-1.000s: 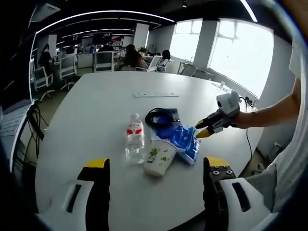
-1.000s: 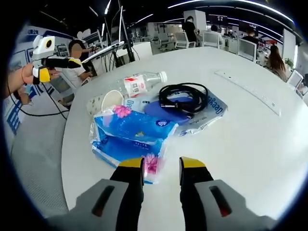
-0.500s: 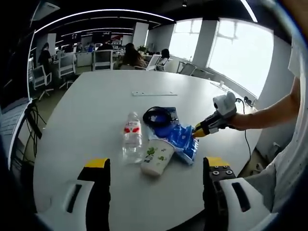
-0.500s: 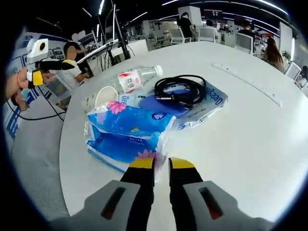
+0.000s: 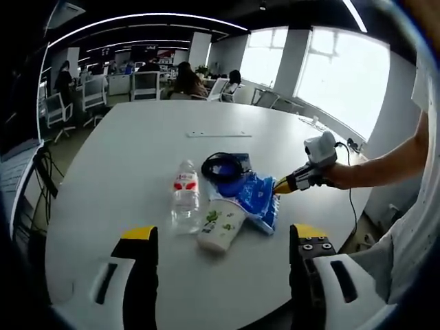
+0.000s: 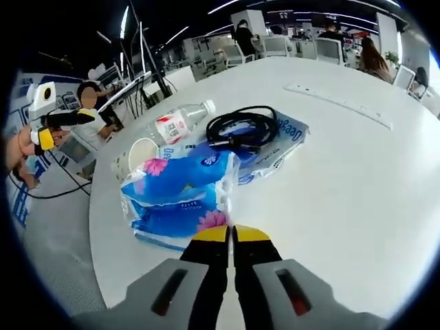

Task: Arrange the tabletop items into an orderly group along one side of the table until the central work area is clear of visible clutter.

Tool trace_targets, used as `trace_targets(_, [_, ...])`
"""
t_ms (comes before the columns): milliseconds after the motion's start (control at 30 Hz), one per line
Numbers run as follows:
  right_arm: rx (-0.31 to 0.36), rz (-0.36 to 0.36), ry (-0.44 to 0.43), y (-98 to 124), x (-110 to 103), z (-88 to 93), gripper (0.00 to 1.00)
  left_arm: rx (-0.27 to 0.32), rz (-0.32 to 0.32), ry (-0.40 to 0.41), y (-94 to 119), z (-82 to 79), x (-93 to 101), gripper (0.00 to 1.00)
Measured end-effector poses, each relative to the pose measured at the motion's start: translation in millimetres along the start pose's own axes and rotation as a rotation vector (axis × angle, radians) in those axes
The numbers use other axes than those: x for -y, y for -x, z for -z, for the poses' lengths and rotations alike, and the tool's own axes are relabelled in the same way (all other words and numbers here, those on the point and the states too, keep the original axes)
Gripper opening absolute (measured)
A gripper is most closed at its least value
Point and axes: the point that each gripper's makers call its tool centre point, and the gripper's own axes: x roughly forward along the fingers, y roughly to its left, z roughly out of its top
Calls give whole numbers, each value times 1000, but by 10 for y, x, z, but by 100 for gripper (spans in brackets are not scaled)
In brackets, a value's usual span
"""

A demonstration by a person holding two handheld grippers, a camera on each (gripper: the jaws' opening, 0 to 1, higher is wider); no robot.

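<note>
Room: open office, white round counter (image 5: 124, 158) with desks and chairs behind.
Tissue pack (image 6: 180, 196): blue, at the near end of the cluster, lying on the counter; right gripper (image 6: 231, 235) has its yellow-tipped fingers pressed together on the pack's clear wrapper edge.
Cable (image 6: 240, 127): black coil resting on a second blue packet (image 6: 278, 141).
Bottle (image 5: 184, 196): clear, lying flat beside a tipped paper cup (image 5: 221, 225).
Left gripper (image 5: 218, 237): fingers wide apart, holding nothing, short of the cup.
Strip (image 5: 217, 134): long, white, well beyond the cluster.
</note>
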Motion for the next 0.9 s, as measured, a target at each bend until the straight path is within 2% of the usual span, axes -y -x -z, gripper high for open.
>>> trace_targets(500, [38,-6,-31,167,-19,-51,0,11,14,-14,-27,-48,78,79])
trace_targets(900, [94,18,-41,406,-21,-166,0,26,29,-41,-52,-138,156,77])
